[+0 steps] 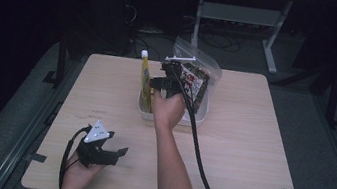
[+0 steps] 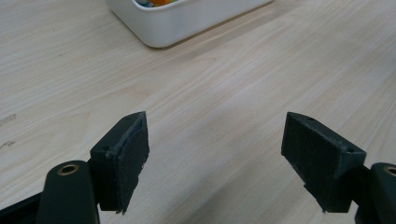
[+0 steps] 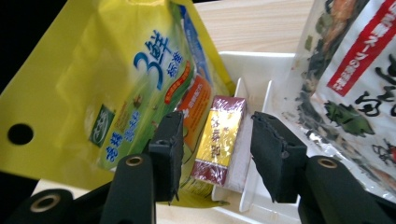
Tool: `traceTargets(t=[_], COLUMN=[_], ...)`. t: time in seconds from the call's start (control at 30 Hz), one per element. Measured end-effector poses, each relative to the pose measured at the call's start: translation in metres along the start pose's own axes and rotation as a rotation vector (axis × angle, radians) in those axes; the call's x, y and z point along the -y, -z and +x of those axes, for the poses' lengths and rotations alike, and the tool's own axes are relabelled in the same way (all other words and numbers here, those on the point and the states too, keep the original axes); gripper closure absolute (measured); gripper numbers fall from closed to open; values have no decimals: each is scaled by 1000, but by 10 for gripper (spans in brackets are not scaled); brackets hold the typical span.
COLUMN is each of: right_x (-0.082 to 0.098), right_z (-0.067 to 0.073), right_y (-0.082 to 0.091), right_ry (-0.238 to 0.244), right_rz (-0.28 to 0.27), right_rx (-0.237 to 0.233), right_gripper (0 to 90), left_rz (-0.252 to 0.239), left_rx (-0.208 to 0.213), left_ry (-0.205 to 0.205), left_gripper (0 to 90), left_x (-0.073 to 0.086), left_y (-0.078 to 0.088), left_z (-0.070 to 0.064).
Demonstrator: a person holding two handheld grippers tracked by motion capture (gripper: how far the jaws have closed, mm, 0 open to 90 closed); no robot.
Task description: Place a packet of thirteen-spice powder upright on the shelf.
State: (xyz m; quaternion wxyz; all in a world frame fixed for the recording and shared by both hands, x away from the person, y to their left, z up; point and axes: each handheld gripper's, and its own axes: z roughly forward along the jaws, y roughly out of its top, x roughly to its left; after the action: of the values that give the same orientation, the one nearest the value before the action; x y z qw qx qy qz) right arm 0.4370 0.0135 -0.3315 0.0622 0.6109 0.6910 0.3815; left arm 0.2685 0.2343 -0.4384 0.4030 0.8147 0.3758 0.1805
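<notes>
The desk (image 1: 249, 152) carries a white bin (image 3: 261, 70) holding a yellow pouch (image 3: 116, 79), a seaweed bag (image 3: 355, 84) and a small maroon-and-gold box (image 3: 219, 140). The right gripper (image 3: 215, 154) has its fingers spread either side of that box, not pressing. The left gripper (image 2: 215, 163) rests near the desk's front edge, fingers spread, empty.

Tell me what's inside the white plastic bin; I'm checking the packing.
Inside the white plastic bin: a yellow printed pouch, a small gold-and-maroon wrapped box standing against a white divider, and a clear bag of dark dried greens. The packs cover the bin's floor.
</notes>
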Motion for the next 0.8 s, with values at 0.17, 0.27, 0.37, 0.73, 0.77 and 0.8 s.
traceTargets(t=[0.17,0.27,0.37,0.73,0.77,0.8], right_x=[2,5,10,23,24,25], right_z=[-5,-8,-11,-22,-22,-23], right_y=[3,4,5,14,15,16], right_ry=[10,19,23,33,32,30], right_rz=[0,-2,-3,-10,-12,-14], right_rx=[-28,-52,-77,-141,-142,-152], right_gripper=[508,489,471,443,440,440], left_rz=[2,-1,-2,-2,-2,-3], left_rx=[3,7,9,9,8,8], left_ry=[-6,-1,2,7,5,5], left_gripper=[227,226,226,226,226,226], left_x=[-1,-1,-1,-1,-1,-1], left_y=[-1,-1,-2,-2,-1,-1], left_z=[-2,-2,-2,-2,-2,-2])
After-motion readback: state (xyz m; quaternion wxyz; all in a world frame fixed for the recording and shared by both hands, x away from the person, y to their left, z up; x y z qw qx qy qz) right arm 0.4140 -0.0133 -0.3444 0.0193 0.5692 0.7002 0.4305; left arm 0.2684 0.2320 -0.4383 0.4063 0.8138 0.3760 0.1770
